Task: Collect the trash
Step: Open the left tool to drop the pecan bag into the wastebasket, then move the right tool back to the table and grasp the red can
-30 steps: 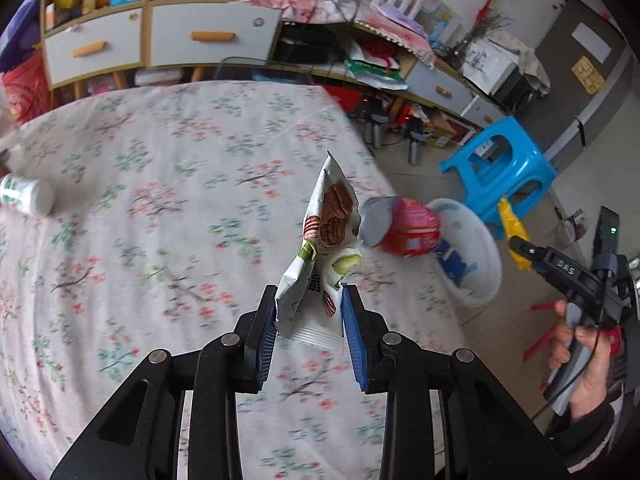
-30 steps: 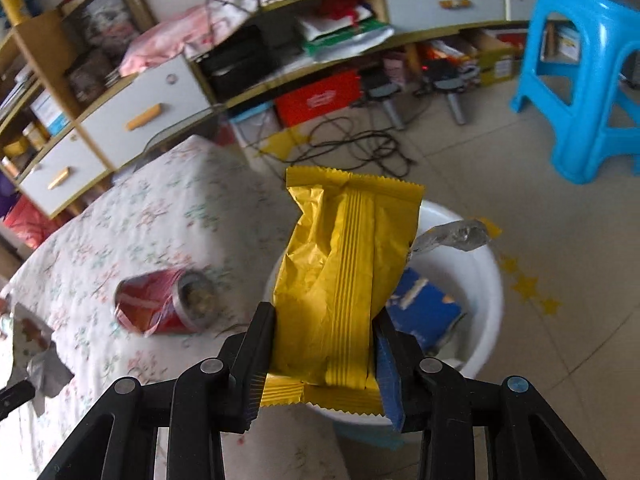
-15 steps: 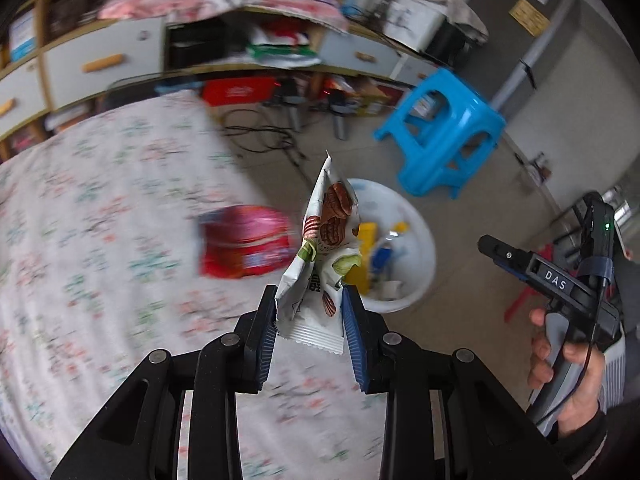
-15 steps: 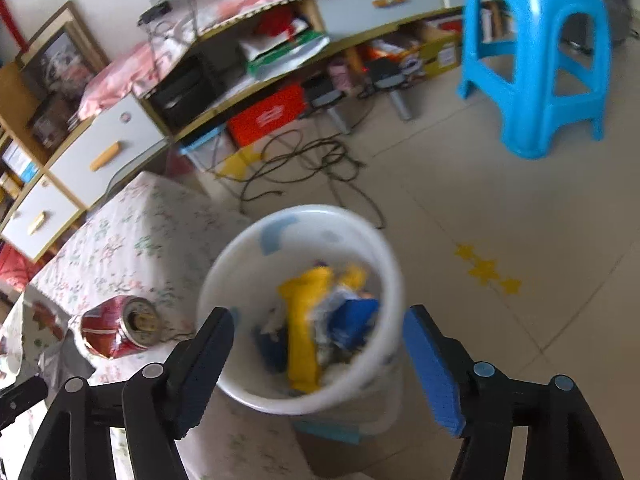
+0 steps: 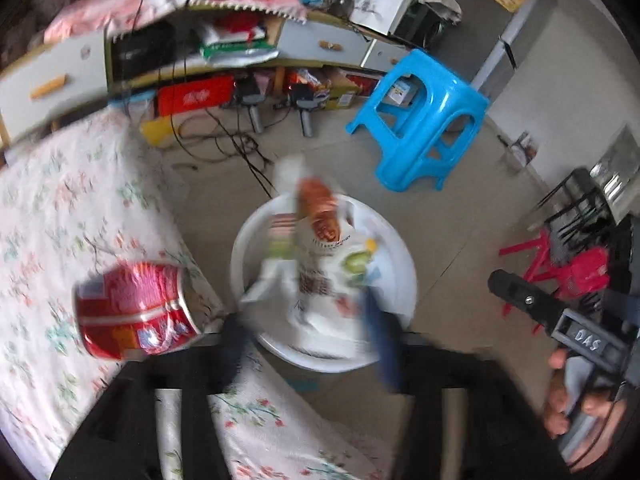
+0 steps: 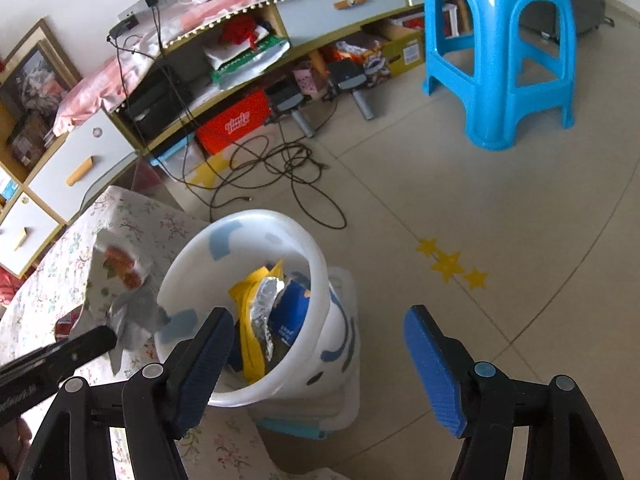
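My left gripper (image 5: 310, 344) hangs over the white bin (image 5: 400, 248) beside the table, badly blurred. Its jaws are opening, and the white snack wrapper (image 5: 316, 248) sits loose between them above the bin's mouth, with no pad pressing on it. In the right wrist view the same wrapper (image 6: 120, 276) shows at the left gripper's tip, by the bin's rim (image 6: 192, 256). My right gripper (image 6: 318, 320) stands open and empty just in front of the bin. A yellow wrapper (image 6: 248, 292) lies inside among foil and blue packets. A crushed red can (image 5: 132, 316) lies on the floral tablecloth (image 5: 60, 220) near the table's corner.
A blue plastic stool (image 6: 500, 52) stands on the tiled floor beyond the bin. Black cables (image 6: 280, 168) sprawl in front of a low, cluttered shelf unit (image 6: 248, 52). A hand (image 5: 560, 412) holds the right gripper's handle at the right. Red objects (image 5: 580, 272) lie on the floor there.
My left gripper swung from over the table to above the bin and its jaws came apart, loosening the snack wrapper. My right gripper dropped the yellow wrapper into the bin and opened wide.
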Motion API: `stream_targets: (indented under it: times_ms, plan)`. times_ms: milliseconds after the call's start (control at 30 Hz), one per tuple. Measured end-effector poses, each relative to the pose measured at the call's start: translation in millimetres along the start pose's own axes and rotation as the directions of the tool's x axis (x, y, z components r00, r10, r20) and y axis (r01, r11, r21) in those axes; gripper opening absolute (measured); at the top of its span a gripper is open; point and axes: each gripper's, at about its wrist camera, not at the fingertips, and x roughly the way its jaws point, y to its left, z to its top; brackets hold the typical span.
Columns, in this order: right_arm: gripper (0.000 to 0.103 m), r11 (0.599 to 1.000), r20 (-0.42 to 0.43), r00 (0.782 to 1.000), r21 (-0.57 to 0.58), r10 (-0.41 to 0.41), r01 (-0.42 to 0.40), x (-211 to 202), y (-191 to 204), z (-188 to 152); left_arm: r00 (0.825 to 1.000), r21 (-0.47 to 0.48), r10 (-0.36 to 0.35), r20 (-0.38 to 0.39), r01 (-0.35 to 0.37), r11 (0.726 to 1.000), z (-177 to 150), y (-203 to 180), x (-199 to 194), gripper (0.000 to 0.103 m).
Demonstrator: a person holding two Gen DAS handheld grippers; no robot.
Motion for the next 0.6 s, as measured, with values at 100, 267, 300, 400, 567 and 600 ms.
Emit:
stream_targets:
  times_ms: [100, 267, 300, 400, 567, 600]
  plan:
    - [0.075, 1.0, 0.0, 1.0, -0.003, 0.003, -0.003, 1, 2, 0, 0.996, 0.043, 0.083, 0.037, -0.085, 0.995, -3, -4, -10, 0.092]
    - [0.075, 1.0, -0.003, 1.0, -0.014, 0.008, -0.008, 2, 7, 0, 0.987, 0.089, 0.154, 0.036, -0.157, 0.984, -13, -5, -26, 0.092]
    - [0.075, 1.0, -0.004, 1.0, -0.019, 0.008, -0.008, 3, 10, -1, 0.987, 0.086, 0.158, 0.039, -0.161, 0.983, -15, -2, -30, 0.093]
    - [0.075, 0.999, -0.009, 1.0, -0.031, 0.012, -0.012, 3, 16, -2, 0.986, 0.063, 0.163, 0.039, -0.165, 0.984, -27, 10, -46, 0.094]
    - [0.077, 0.998, -0.007, 1.0, -0.061, 0.024, -0.024, 0, 32, -5, 0.98, 0.037, 0.195, 0.045, -0.197, 0.98, -41, 33, -71, 0.095]
    - [0.077, 0.997, -0.007, 1.0, -0.068, 0.025, -0.026, 1, 36, -6, 0.978, 0.031, 0.204, 0.046, -0.205, 0.978, -45, 40, -77, 0.096]
